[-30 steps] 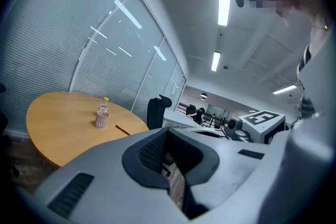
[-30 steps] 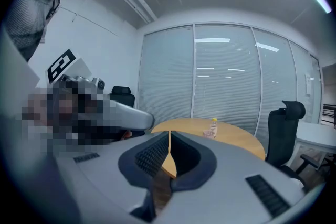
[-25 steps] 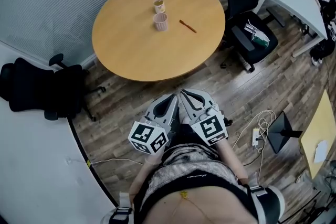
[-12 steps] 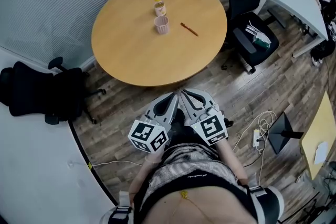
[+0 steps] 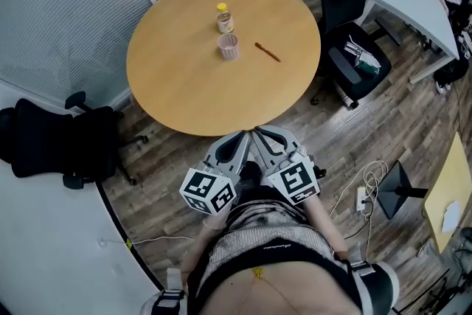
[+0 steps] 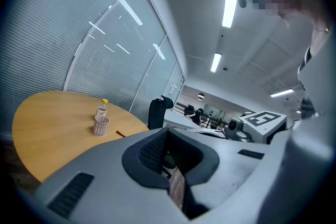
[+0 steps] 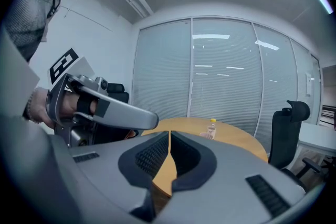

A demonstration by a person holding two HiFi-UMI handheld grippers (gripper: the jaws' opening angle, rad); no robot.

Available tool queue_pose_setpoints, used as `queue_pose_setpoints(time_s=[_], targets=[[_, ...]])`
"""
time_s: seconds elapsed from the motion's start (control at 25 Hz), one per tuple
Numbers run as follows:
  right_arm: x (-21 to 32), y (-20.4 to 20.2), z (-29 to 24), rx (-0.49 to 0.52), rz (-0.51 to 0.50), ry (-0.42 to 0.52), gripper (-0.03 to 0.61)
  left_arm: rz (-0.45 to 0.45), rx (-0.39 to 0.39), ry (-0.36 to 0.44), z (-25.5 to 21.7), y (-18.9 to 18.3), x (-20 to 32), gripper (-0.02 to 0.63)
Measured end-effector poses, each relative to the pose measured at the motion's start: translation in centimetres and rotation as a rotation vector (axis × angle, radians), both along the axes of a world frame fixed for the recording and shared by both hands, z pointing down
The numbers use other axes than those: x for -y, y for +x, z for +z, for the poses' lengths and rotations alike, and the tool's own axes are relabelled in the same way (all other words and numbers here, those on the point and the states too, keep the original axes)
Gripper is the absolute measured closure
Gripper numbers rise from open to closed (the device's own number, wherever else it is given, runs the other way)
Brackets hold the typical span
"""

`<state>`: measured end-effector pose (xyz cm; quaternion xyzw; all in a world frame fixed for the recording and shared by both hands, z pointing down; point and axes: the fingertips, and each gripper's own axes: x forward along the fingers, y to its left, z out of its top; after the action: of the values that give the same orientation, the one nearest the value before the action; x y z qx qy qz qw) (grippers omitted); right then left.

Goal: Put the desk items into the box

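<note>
On a round wooden table ahead of me stand a small clear bottle with a yellow cap and a pink ribbed cup. A brown pen lies to their right. My left gripper and right gripper are held side by side near my body, short of the table's near edge. Both are shut and hold nothing. The left gripper view shows the bottle, cup and pen far beyond its jaws. In the right gripper view the bottle is small in the distance.
Black office chairs stand left and right of the table. A white desk is at the far right. Cables and a power strip lie on the wood floor. Blinded glass walls close off the back.
The table and its items have slid lower and nearer in the head view. Both grippers keep their place by my body, still shut.
</note>
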<state>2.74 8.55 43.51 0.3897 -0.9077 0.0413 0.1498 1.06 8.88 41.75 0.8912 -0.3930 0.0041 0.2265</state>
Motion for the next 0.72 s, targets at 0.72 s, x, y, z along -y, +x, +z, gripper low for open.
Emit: queue_pose_setpoints(time_s=[0.72], targets=[[7.7,-2.8,1.3,-0.04,0.078,0.003,0.554,0.094,-0.019,-0.017,1.7,-3.2,7.8,0.595]])
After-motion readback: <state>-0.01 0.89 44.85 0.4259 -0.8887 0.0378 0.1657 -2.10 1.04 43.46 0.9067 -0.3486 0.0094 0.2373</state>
